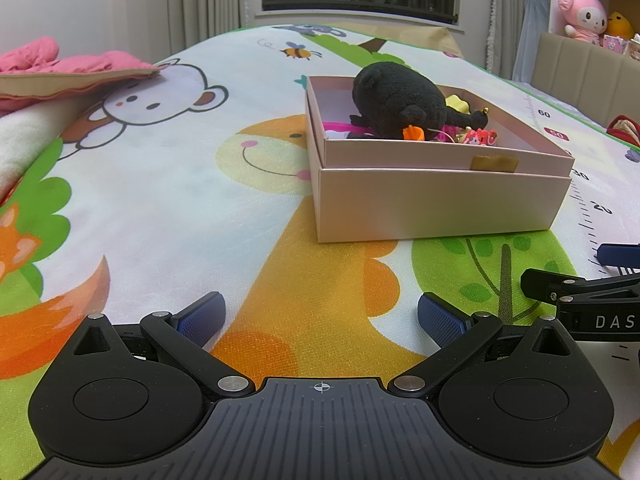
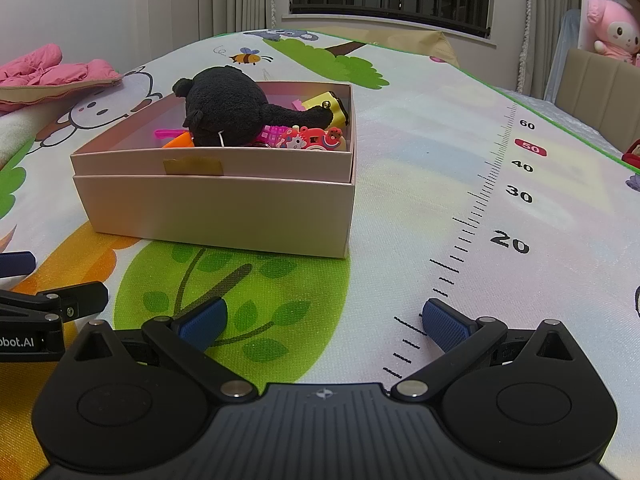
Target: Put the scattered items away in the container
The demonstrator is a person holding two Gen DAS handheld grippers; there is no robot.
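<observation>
A pale pink cardboard box (image 1: 440,204) (image 2: 224,212) stands on the cartoon play mat. Inside it lies a black plush toy (image 1: 396,100) (image 2: 224,108) among small colourful items: an orange piece (image 1: 414,134) (image 2: 178,142), a red and pink charm (image 1: 482,136) (image 2: 308,138) and a yellow item (image 2: 328,102). My left gripper (image 1: 320,316) is open and holds nothing, low over the mat, short of the box and to its left. My right gripper (image 2: 324,318) is open with nothing between its fingers, short of the box and to its right. Each gripper shows at the edge of the other's view.
A pink padded garment (image 1: 60,66) (image 2: 52,68) lies at the mat's far left. A ruler scale (image 2: 500,184) is printed along the mat on the right. Plush toys (image 1: 580,12) sit on a shelf at the far right, above a beige headboard (image 1: 588,68).
</observation>
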